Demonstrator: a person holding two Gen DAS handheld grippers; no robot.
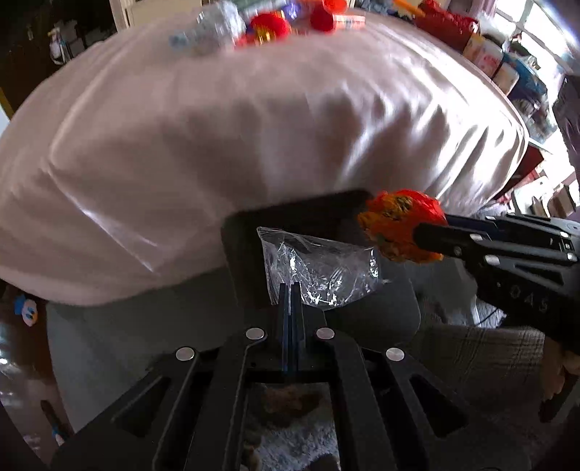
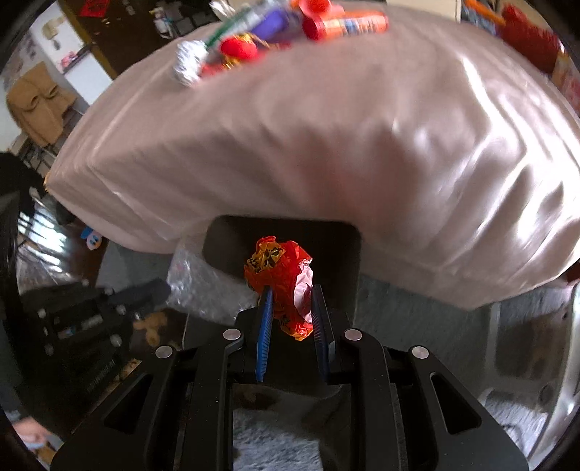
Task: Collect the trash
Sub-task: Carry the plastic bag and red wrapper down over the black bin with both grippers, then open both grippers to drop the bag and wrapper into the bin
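My left gripper [image 1: 290, 288] is shut on a crumpled clear plastic bag [image 1: 326, 275], held over the open black bin [image 1: 246, 232] below the table's near edge. From the right comes my right gripper [image 1: 422, 235], shut on a crumpled red and orange wrapper [image 1: 398, 221], also above the bin. In the right wrist view the right gripper [image 2: 291, 295] pinches that wrapper [image 2: 279, 268] over the bin's mouth [image 2: 224, 239]. The left gripper [image 2: 159, 290] and its clear plastic bag [image 2: 195, 279] are at the left.
A table under a pale pink cloth [image 1: 253, 126] rises behind the bin. At its far end lie a crushed clear bottle [image 1: 214, 29], red pieces [image 1: 270, 27], a foil ball [image 2: 188, 61] and a red can [image 2: 344, 21]. Cluttered shelves [image 1: 514, 72] stand at the right. A plaid sleeve [image 1: 489, 347] is low right.
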